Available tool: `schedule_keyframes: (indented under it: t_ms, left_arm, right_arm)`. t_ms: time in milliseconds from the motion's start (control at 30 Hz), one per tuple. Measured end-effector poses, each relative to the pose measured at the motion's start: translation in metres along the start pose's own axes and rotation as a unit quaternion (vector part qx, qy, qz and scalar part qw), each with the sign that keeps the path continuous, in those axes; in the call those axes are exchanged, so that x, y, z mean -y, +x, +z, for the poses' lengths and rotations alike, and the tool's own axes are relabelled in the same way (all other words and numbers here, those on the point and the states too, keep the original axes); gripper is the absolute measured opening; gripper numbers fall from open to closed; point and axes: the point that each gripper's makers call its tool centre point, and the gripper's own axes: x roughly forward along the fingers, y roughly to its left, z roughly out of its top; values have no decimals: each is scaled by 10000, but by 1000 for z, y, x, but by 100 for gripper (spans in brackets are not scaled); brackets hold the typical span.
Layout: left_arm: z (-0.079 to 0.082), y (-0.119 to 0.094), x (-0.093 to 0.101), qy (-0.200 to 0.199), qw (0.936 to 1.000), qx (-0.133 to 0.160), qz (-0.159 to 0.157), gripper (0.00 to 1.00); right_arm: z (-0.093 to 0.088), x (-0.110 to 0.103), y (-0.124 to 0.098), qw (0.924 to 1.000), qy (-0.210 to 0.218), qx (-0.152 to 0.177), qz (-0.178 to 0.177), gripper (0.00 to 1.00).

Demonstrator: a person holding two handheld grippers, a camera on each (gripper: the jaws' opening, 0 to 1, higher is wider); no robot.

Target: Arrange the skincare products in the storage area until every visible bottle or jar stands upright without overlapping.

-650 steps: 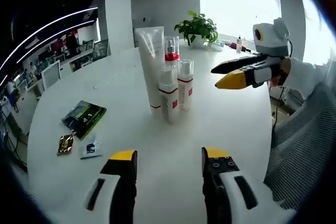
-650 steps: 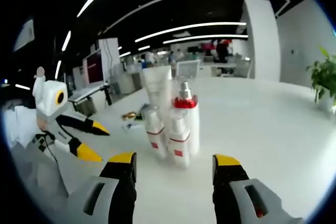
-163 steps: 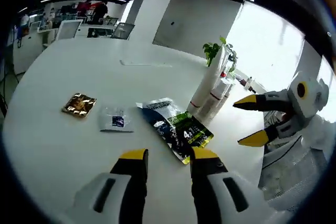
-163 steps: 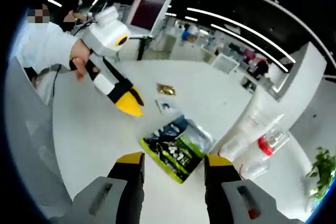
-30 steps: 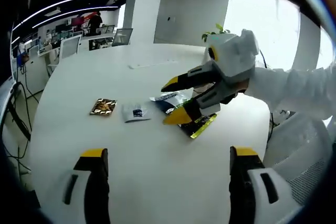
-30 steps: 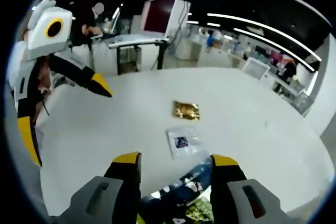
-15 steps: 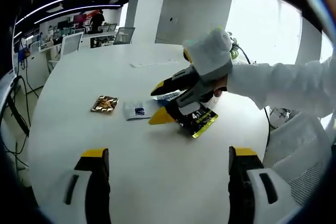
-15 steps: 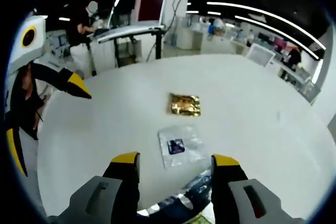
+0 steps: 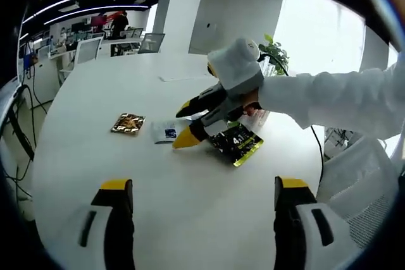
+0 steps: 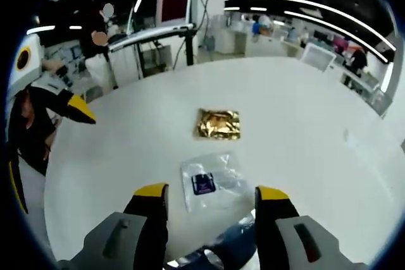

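White table [image 9: 95, 99] carries a gold sachet [image 10: 218, 123], a clear sachet [image 10: 209, 183] and a dark pouch [image 9: 236, 144]. Right claw [image 9: 182, 124] hovers apart over the clear sachet; left claw [image 9: 202, 188] gapes wide nearer.

The right hand-held gripper [image 9: 185, 124] and sleeve [image 9: 323, 100] hide most of the bottles [image 9: 261, 113].

one gold sachet [image 10: 219, 124], one clear sachet [image 10: 211, 182], one dark pouch [image 9: 236, 144]

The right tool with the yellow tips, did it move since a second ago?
Yes. The right tool slid along the white table, off the green and black packet, toward the small clear sachet.
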Motion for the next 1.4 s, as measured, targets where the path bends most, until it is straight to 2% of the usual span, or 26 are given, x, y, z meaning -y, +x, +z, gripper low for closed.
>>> schedule_keyframes:
  t_ms: [267,400,500,667,767,833,900,1000,1200,1333,1400]
  left_arm:
    - [-2,1,0,-63,10000,11,-56,86]
    - [-1,3,-3,-137,9999,70,-52,85]
    - [-3,5,-9,-179,9998,76,15,83]
    - [-2,9,-13,-561,9982,205,-66,81]
    - [7,12,-18,-1198,9914,505,-148,81]
    - [11,13,-22,-1504,9865,634,-151,77]
    - [12,13,-27,-1504,9864,650,-101,71]
    - [12,17,-35,-1459,9870,664,97,69]
    - [14,24,-38,-2167,9719,917,-42,55]
    - [9,31,-37,-2288,9697,847,-136,50]
    - [8,36,-34,-2469,9652,818,-261,48]
  right_arm:
    - [3,-1,6,10000,-15,1,98,49]
    - [3,1,8,9997,-214,-24,69,37]
    - [3,1,7,9999,-157,-17,60,36]
    - [2,-2,6,9999,-97,-9,51,35]
    - [0,-5,5,10000,-31,-4,50,35]
    - [-1,-7,3,10000,-16,6,42,35]
    - [-1,-9,2,10000,0,46,44,35]
    - [-3,-11,0,10000,53,58,51,35]
    - [-5,-19,-5,9999,113,78,49,35]
    - [-4,-25,-9,9995,229,185,91,35]
    - [-4,-27,-12,9993,274,236,84,35]
